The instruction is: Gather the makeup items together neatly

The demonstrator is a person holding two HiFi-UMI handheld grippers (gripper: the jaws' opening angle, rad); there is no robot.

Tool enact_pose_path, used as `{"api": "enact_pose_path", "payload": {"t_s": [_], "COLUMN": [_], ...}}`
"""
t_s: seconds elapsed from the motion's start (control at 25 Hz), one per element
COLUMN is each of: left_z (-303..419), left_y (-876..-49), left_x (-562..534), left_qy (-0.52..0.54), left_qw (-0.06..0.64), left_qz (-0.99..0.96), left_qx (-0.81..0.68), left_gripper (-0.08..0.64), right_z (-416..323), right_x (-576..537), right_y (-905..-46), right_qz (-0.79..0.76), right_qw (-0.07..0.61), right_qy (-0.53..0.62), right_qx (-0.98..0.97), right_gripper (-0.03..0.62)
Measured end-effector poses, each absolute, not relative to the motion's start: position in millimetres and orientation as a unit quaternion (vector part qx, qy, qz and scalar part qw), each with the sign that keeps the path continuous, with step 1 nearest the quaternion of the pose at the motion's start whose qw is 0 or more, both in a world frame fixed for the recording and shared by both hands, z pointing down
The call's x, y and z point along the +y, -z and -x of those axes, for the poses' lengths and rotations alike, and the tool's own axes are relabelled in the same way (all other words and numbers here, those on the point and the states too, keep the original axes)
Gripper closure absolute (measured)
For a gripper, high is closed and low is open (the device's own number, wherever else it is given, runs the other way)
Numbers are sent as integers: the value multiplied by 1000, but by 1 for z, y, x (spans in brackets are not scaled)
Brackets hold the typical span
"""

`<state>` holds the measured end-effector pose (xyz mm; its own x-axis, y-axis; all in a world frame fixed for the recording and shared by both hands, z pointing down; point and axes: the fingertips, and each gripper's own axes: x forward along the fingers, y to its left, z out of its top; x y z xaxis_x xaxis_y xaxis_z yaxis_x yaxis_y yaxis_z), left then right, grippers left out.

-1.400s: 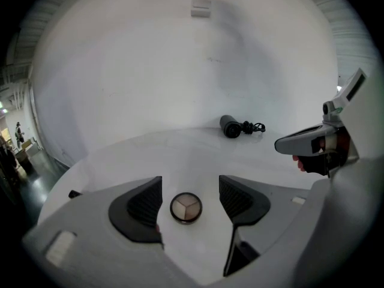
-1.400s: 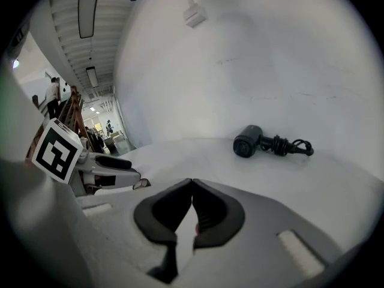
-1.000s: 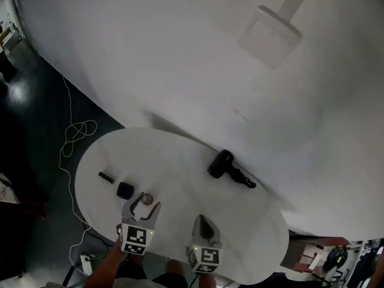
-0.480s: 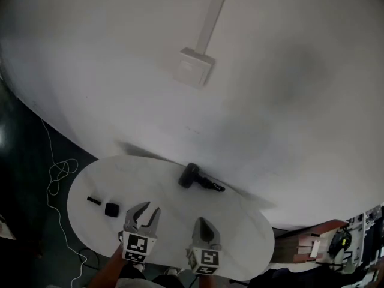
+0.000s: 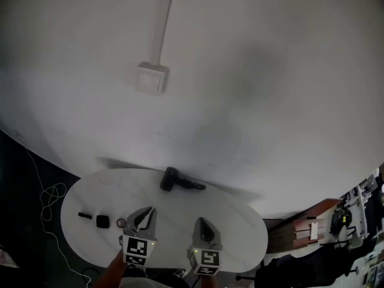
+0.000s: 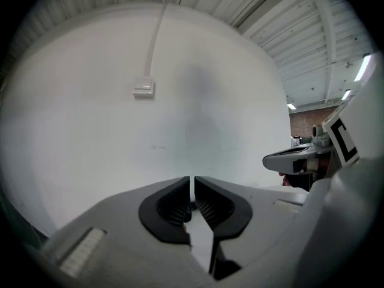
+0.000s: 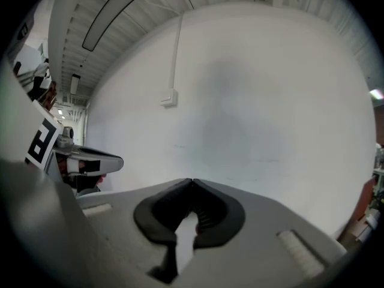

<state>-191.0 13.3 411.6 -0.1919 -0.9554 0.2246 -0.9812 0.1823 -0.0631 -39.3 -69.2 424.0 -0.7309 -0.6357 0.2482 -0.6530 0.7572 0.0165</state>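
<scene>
On the round white table (image 5: 234,227) lie a thin black tube (image 5: 84,215), a small black cube (image 5: 102,222) and a little round item (image 5: 121,223) at the left. A big black brush-like item (image 5: 172,179) lies at the far edge. My left gripper (image 5: 147,212) hovers just right of the round item; its jaws have just been closing and now stand shut with nothing between them (image 6: 192,182). My right gripper (image 5: 201,222) is shut and empty (image 7: 192,182) over the table's near middle. Both gripper views face the white wall.
A white wall box (image 5: 147,77) with a conduit above it sits on the wall behind the table. A white cable (image 5: 51,197) lies on the dark floor at the left. Wooden furniture (image 5: 306,227) and clutter stand at the right.
Both grippers have risen and tipped up toward the wall. The left jaws went from open to shut with nothing in them. The head view has tilted up, so the table sits lower and smaller.
</scene>
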Motion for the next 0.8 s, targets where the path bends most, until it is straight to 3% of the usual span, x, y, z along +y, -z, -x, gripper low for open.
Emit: {"api": "enact_pose_path", "payload": {"t_s": [0.8], "left_z": [180], "left_y": [-423], "left_x": [12], "left_qy": [-108], "left_qw": [74], "left_qz": [-642], "left_qx": [-756], "left_gripper": [541], "right_z": [30], "right_x": [-64], "right_y": [-425], "right_qz": [-356], "right_qw": [127], "right_qy": [-32], "right_qx": [-925], "right_gripper": [588]}}
